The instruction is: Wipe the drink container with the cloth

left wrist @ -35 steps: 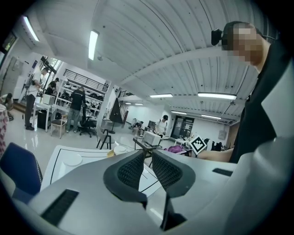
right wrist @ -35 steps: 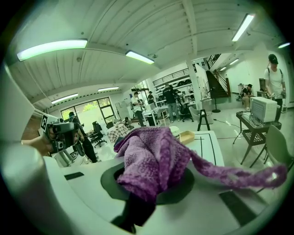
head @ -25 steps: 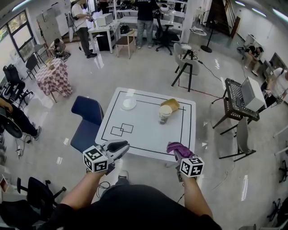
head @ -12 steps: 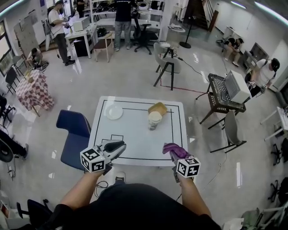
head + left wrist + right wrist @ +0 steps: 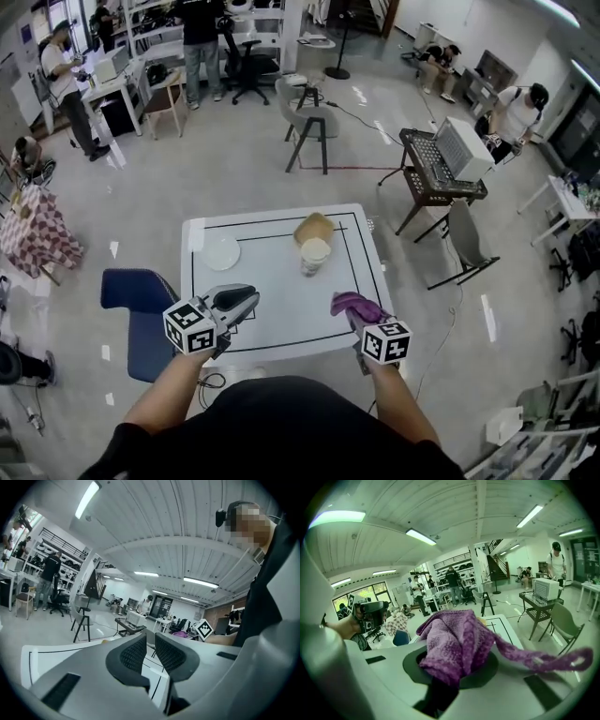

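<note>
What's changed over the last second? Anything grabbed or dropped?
Only the view swung: the table now sits further left, both grippers carried along at its near edge. Nothing grabbed or dropped: right gripper still clamps the cloth, left gripper empty, drink container and plate untouched.

Plain black shirt (image 5: 281,427) (short sleeves)

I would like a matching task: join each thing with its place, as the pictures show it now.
1. purple knitted cloth
2. white round plate
3. tan drink container
4. dark blue chair

A. on the floor beside the white table
B. on the table, left of the container
C. held in the right claw
D. on the table, right of the plate

Pairs: 1-C, 2-B, 3-D, 4-A.
</note>
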`<act>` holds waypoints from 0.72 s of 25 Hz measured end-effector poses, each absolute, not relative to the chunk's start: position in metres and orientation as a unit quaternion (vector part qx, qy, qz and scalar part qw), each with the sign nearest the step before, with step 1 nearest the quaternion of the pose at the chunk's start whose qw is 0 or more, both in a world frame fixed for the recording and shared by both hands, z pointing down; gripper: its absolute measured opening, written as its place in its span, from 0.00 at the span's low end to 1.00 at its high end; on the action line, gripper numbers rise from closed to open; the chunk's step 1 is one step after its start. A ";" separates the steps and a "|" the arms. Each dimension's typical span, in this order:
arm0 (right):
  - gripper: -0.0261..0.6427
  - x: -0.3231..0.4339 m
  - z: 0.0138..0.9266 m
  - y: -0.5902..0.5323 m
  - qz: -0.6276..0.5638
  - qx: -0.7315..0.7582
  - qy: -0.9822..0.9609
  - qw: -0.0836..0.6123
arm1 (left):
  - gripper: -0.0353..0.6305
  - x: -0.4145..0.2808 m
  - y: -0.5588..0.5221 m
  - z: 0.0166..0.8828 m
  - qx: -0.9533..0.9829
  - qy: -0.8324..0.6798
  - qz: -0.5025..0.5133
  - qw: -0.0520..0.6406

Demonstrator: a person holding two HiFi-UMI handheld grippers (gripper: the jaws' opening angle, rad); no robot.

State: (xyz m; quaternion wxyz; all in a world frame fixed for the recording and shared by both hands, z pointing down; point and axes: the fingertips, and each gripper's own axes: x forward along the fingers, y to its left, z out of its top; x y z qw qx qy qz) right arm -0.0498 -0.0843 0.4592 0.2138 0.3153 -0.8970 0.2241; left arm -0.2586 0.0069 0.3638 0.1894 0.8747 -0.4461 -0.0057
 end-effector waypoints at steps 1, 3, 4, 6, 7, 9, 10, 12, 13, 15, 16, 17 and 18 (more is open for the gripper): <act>0.16 -0.054 0.460 -0.085 0.226 0.323 -0.894 0.214 | 0.15 -0.265 0.002 0.365 0.878 -0.439 -0.005 0.189; 0.16 -0.063 0.462 -0.086 0.230 0.338 -0.888 0.212 | 0.15 -0.279 -0.006 0.369 0.885 -0.425 -0.004 0.190; 0.16 -0.067 0.464 -0.086 0.233 0.344 -0.884 0.213 | 0.15 -0.286 -0.010 0.371 0.888 -0.419 -0.003 0.191; 0.16 -0.076 0.467 -0.081 0.237 0.356 -0.878 0.216 | 0.15 -0.299 -0.015 0.375 0.893 -0.406 -0.005 0.194; 0.16 -0.080 0.468 -0.078 0.240 0.361 -0.875 0.217 | 0.15 -0.304 -0.016 0.376 0.895 -0.400 -0.005 0.195; 0.16 -0.088 0.470 -0.077 0.244 0.367 -0.871 0.217 | 0.15 -0.314 -0.021 0.380 0.899 -0.391 -0.003 0.197; 0.16 -0.093 0.471 -0.077 0.246 0.369 -0.869 0.218 | 0.15 -0.318 -0.024 0.381 0.900 -0.389 -0.001 0.198; 0.16 -0.099 0.474 -0.075 0.251 0.370 -0.866 0.223 | 0.15 -0.324 -0.029 0.386 0.900 -0.384 0.000 0.205; 0.16 -0.100 0.477 -0.073 0.254 0.370 -0.864 0.228 | 0.15 -0.324 -0.031 0.389 0.900 -0.382 0.000 0.210; 0.16 -0.097 0.483 -0.075 0.258 0.370 -0.861 0.234 | 0.15 -0.322 -0.036 0.396 0.901 -0.378 0.000 0.215; 0.16 -0.095 0.487 -0.079 0.260 0.371 -0.860 0.235 | 0.15 -0.319 -0.041 0.400 0.901 -0.376 0.002 0.216; 0.16 -0.092 0.490 -0.085 0.262 0.372 -0.859 0.235 | 0.15 -0.316 -0.046 0.404 0.901 -0.375 0.005 0.216; 0.16 -0.089 0.492 -0.092 0.263 0.372 -0.859 0.235 | 0.15 -0.313 -0.052 0.407 0.902 -0.375 0.008 0.215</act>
